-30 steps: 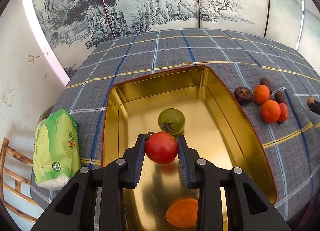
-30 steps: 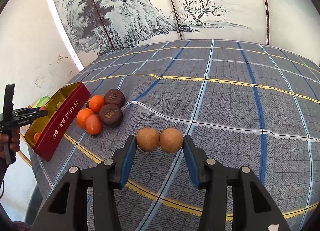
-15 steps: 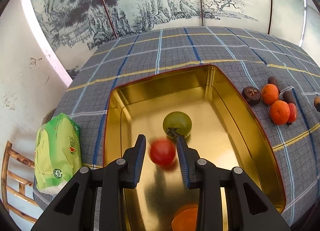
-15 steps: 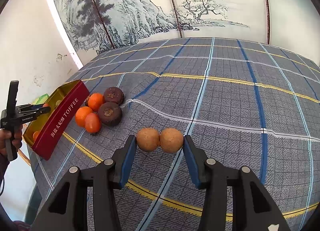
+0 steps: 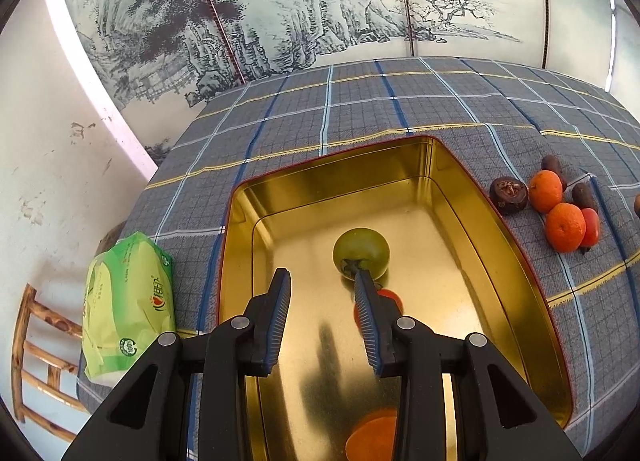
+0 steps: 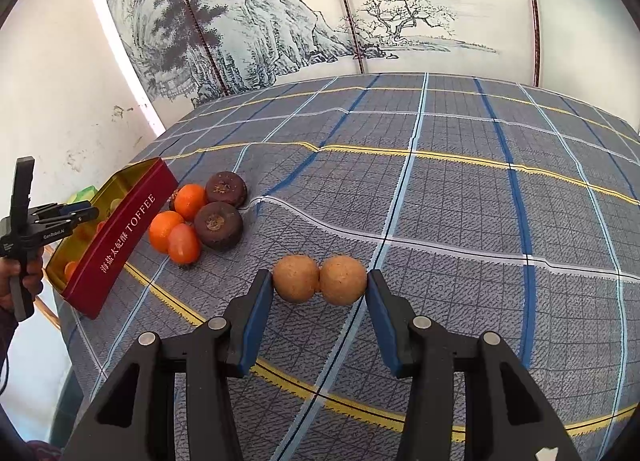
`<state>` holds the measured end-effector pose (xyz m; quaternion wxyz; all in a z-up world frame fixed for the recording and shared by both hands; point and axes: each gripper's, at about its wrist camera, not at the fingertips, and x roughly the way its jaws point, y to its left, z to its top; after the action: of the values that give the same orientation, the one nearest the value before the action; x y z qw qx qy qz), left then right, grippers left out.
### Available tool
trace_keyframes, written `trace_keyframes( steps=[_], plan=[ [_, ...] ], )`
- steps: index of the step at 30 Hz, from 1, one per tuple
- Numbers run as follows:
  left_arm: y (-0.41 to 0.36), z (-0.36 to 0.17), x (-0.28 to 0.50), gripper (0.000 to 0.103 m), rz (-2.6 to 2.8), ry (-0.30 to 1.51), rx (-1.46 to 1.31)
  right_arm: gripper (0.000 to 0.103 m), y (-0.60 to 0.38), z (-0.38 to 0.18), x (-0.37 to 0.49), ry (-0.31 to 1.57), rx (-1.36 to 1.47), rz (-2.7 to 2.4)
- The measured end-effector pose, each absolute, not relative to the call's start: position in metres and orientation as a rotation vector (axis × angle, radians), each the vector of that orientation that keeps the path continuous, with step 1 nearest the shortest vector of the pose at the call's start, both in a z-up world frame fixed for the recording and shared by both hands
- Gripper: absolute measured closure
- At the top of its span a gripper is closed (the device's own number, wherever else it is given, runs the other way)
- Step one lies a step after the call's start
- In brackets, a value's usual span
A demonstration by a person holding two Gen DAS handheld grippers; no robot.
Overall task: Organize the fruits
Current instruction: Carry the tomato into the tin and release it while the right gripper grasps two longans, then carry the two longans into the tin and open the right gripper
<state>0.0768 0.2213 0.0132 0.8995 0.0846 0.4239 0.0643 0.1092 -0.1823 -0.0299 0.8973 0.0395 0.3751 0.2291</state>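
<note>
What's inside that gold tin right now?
In the tin: a green tomato, a red tomato half hidden behind a finger of the left gripper, and an orange fruit at the near end, partly covered.

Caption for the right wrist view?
Right tool clamps two brown fruits above the plaid cloth, tin at left.

Green packet beside plaid tablecloth; perhaps a wooden chair.
</note>
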Motion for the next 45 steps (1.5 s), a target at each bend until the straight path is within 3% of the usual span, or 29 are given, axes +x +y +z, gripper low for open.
trace_keyframes(
  steps=[14, 19, 24, 33, 45],
  plan=[
    [0.211, 0.026, 0.053, 0.057, 0.150, 0.849, 0.117, 0.059, -0.182, -0.029, 0.109, 0.774, 0.074, 0.468],
    [0.212, 0.036, 0.040, 0.045, 0.162, 0.826, 0.088, 0.059, -0.180, -0.027, 0.104, 0.762, 0.055, 0.450],
    [0.214, 0.046, 0.028, 0.040, 0.175, 0.802, 0.071, 0.059, -0.178, -0.010, 0.094, 0.732, 0.060, 0.466],
    [0.224, 0.043, 0.008, 0.040, 0.152, 0.828, -0.046, 0.059, -0.132, 0.041, 0.068, 0.638, -0.016, 0.571],
    [0.234, 0.041, -0.032, 0.038, 0.166, 0.800, -0.103, 0.059, -0.082, 0.062, 0.053, 0.627, -0.069, 0.668]
  ],
)
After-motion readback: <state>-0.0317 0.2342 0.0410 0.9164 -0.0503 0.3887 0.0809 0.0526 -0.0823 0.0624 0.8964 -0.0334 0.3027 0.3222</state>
